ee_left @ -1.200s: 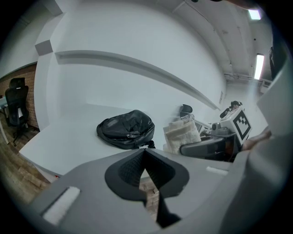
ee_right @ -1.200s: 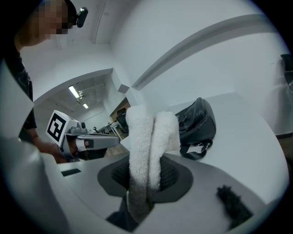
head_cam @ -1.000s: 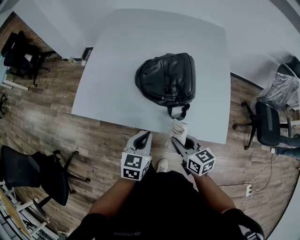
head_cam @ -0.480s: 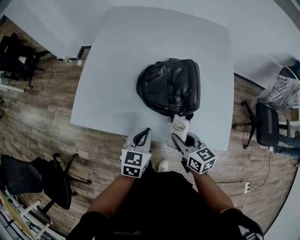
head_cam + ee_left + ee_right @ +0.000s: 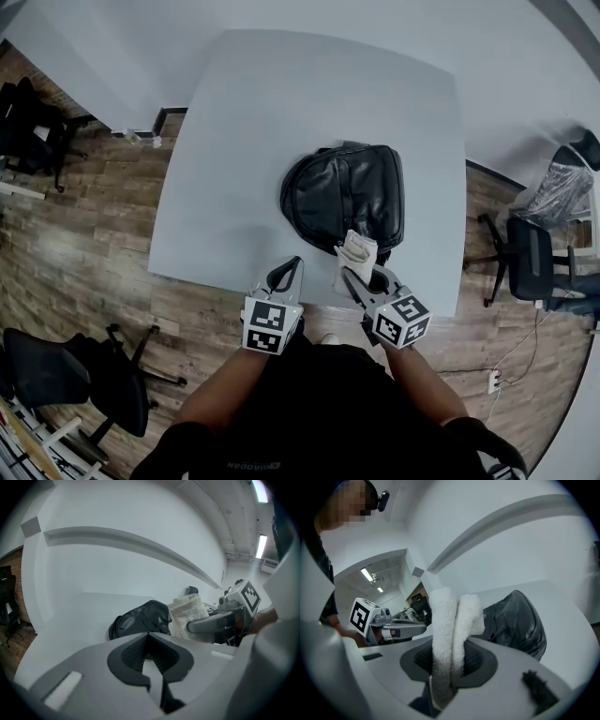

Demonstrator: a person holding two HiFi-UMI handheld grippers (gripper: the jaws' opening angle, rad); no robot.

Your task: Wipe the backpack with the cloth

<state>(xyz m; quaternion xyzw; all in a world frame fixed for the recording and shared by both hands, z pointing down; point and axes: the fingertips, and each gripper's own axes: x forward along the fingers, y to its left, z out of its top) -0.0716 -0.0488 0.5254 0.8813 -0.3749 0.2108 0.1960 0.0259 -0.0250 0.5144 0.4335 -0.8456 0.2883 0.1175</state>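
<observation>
Head view: we see black backpack (image 5: 345, 195) lying on white table (image 5: 244, 141), toward its near edge | right gripper view only: our right gripper (image 5: 449, 663) pinches folded white cloth (image 5: 450, 620) | left gripper view: left gripper (image 5: 151, 660) pressed together, holding nothing.

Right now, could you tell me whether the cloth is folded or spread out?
Folded. The cloth is doubled into two thick layers, pinched upright between the jaws of the right gripper.
</observation>
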